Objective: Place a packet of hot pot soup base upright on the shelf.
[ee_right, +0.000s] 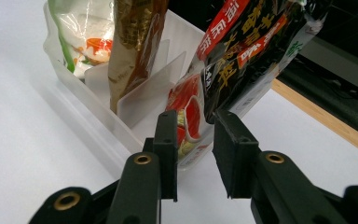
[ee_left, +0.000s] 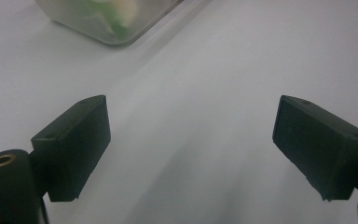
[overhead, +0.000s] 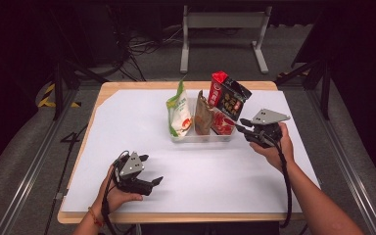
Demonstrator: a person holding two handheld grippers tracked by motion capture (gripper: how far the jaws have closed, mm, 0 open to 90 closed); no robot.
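while the left gripper (overhead: 147, 171) gapes wide over bare table (overhead: 200, 186), the right gripper (ee_right: 195, 140) stands narrow, the black-red packet's (ee_right: 247, 51) lower edge between its jaws

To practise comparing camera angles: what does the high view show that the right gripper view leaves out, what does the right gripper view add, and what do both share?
High view adds: the left gripper above the white sheet, and the right hand.
Right gripper view adds: the tray's dividers up close, and the right gripper with its jaws apart beneath the black-and-red packet.
Both share: the clear tray, the green-and-white packet and the brown packet.
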